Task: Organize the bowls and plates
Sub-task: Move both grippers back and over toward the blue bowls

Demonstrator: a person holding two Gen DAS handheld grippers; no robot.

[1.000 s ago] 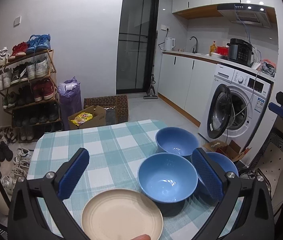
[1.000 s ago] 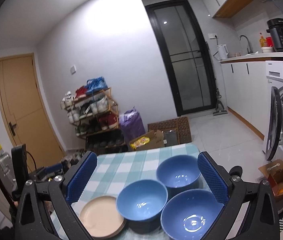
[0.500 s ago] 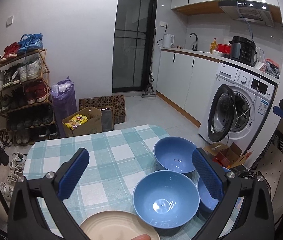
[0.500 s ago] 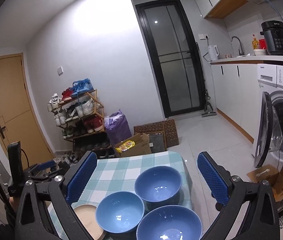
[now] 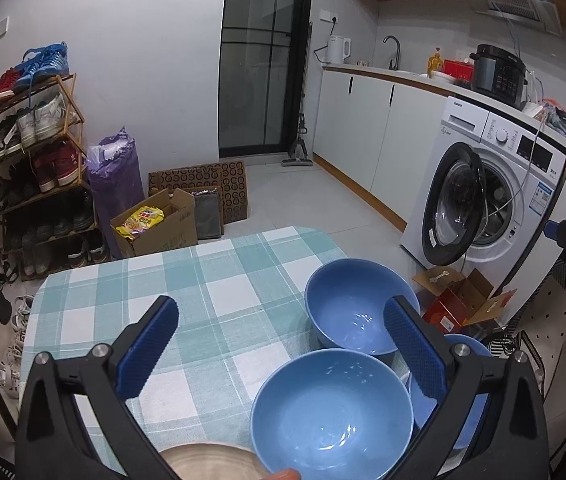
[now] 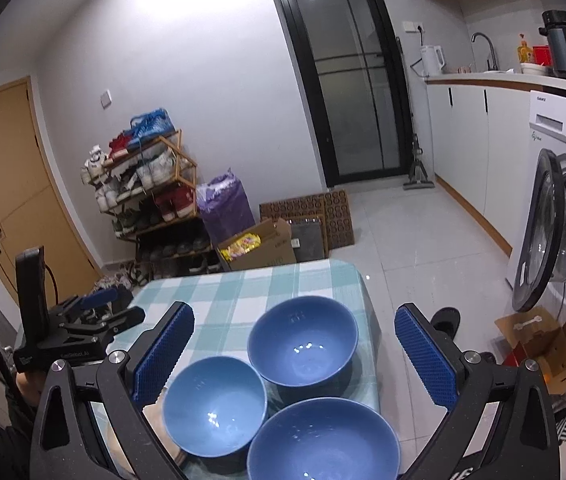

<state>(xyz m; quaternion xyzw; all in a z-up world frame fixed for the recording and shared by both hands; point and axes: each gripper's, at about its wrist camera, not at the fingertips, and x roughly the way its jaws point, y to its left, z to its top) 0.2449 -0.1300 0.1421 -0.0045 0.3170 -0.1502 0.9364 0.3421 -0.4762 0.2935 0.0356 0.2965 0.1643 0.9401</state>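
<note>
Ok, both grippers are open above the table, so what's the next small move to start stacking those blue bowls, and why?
Probably lower the right gripper onto the rim of the nearest blue bowl. Its fingers are spread wide and hold nothing, and three bowls sit separately on the checked tablecloth. That one lies closest beneath it, so it could be lifted into a neighbouring bowl.

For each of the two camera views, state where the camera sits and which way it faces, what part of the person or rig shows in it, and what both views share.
Left wrist: sits behind the open left gripper, facing across the checked table toward the washing machine; a fingertip shows at the bottom edge.
Right wrist: sits behind the open right gripper, above the three blue bowls, facing the shoe rack; the left gripper shows at left.
Shared: bowls, beige plate, table, glass door.
</note>
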